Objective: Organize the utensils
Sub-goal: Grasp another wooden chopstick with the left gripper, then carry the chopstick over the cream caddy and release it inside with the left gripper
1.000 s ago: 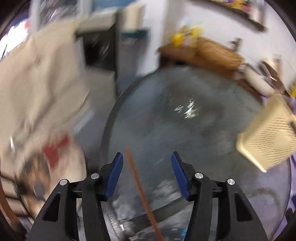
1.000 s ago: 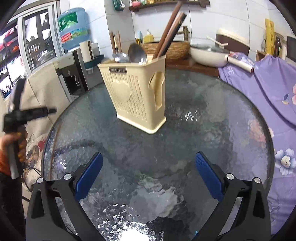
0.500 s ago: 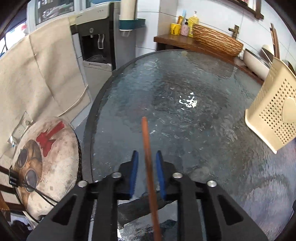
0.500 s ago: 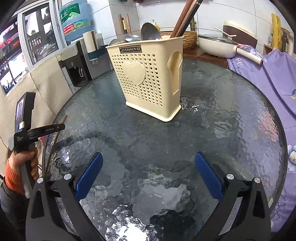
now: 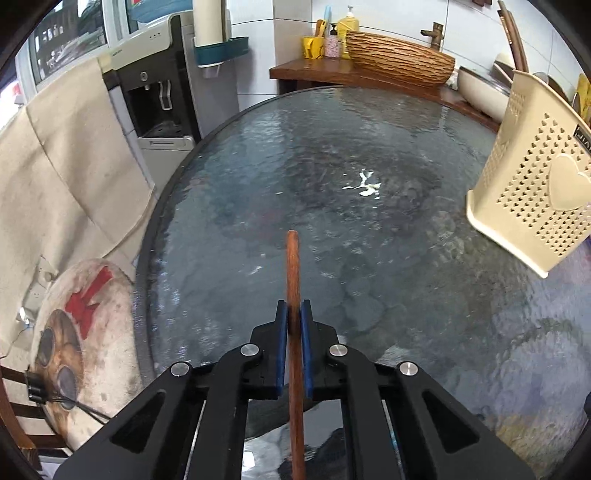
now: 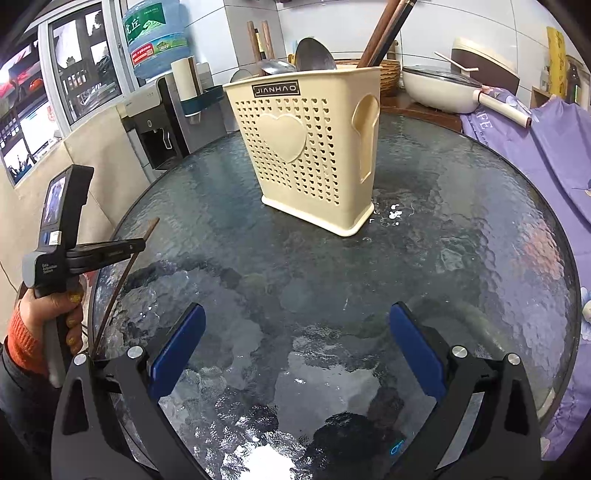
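Observation:
My left gripper (image 5: 291,308) is shut on a brown wooden chopstick (image 5: 293,273), held above the left edge of the round glass table (image 5: 332,147). In the right wrist view the left gripper (image 6: 140,244) holds the chopstick (image 6: 125,275) tilted, upper tip pointing toward the holder. The cream perforated utensil holder (image 6: 306,147) stands upright at the table's middle, with spoons (image 6: 314,55) and dark chopsticks (image 6: 384,33) in it. It also shows in the left wrist view (image 5: 535,184) at the right. My right gripper (image 6: 295,347) is open and empty over the near table edge.
A water dispenser (image 6: 155,122) and a beige cloth (image 5: 66,155) stand left of the table. A stool with a printed cushion (image 5: 77,343) sits by the left edge. A purple cloth (image 6: 546,147) and a white pot (image 6: 443,88) lie at the right and back.
My left gripper has closed on the chopstick and lifted it, then steadied. The right gripper has moved closer to the holder and stays open.

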`<move>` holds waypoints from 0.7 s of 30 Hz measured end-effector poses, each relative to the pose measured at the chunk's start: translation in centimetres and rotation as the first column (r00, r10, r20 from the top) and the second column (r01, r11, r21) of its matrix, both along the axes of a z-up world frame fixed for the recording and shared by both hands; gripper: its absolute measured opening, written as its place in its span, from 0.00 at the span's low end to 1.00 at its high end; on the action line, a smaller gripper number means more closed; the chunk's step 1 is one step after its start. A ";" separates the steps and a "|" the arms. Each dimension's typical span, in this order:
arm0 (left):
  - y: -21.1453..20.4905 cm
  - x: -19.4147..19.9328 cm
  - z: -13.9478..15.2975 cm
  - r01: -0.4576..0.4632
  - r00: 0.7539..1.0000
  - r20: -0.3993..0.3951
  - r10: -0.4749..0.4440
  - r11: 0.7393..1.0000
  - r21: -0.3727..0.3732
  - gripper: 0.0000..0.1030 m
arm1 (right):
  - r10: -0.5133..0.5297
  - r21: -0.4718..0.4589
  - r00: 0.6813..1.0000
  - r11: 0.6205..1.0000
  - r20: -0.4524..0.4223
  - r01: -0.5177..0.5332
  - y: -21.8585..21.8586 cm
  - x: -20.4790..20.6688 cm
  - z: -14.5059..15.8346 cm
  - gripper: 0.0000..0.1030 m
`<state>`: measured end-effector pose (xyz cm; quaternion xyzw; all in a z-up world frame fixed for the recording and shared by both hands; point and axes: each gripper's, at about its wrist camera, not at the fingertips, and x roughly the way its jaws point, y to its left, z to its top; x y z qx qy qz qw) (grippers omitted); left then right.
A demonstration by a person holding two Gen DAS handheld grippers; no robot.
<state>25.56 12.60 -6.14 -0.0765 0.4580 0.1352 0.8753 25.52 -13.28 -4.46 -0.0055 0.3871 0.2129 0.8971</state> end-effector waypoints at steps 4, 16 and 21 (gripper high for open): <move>-0.7 -0.1 1.1 0.020 0.998 0.056 -0.019 0.999 -0.032 0.07 | -0.020 0.009 1.000 1.000 0.007 0.020 -0.8 0.0 0.2 0.95; -4.6 -2.6 10.3 0.182 0.925 0.356 -0.133 0.977 -0.110 0.07 | -0.044 0.033 0.999 0.999 0.025 0.043 -2.1 0.0 0.9 0.95; -6.2 -3.1 13.4 0.242 0.881 0.442 -0.169 0.964 -0.114 0.07 | -0.041 0.037 0.998 0.999 0.043 0.040 -2.1 -0.2 1.4 0.95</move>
